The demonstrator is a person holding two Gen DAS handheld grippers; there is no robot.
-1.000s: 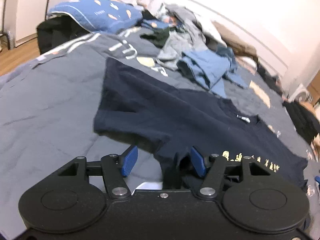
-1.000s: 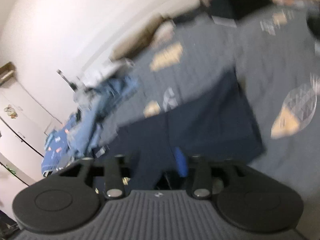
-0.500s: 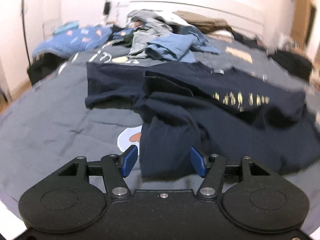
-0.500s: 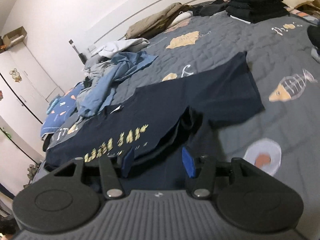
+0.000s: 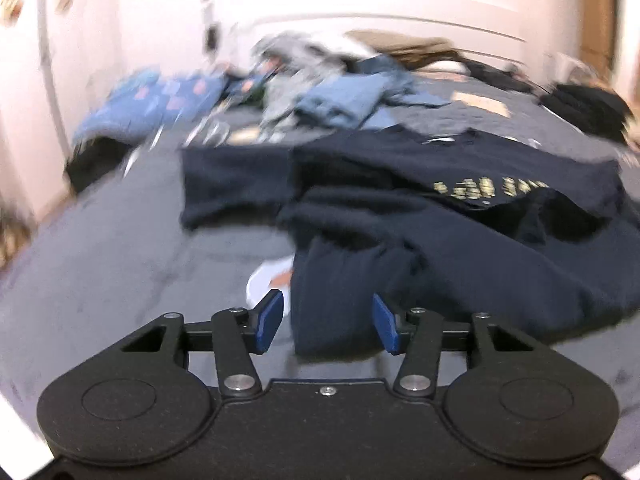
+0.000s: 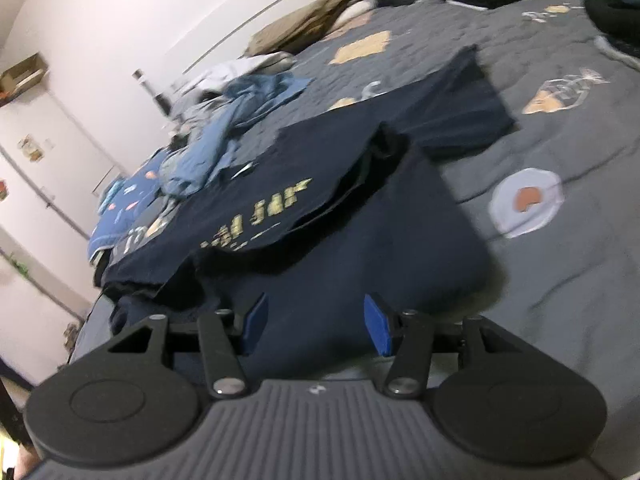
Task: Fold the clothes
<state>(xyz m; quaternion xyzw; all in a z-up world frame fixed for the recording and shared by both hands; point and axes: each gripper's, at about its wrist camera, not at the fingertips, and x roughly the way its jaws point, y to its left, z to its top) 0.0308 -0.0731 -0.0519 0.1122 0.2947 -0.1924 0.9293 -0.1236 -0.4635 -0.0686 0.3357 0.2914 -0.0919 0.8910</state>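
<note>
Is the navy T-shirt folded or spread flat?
Partly folded: the navy T-shirt has its bottom part lying doubled over the yellow-printed front, sleeves out.

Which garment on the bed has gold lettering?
The dark navy T-shirt spread nearest both grippers; gold print shows on its chest. The light blue clothes heaped behind it show no lettering.

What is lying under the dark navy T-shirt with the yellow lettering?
The dark navy T-shirt lies on a grey quilted bedspread printed with fish and plate pictures. Whatever lies beneath the shirt's folded-up lower half is covered.
</note>
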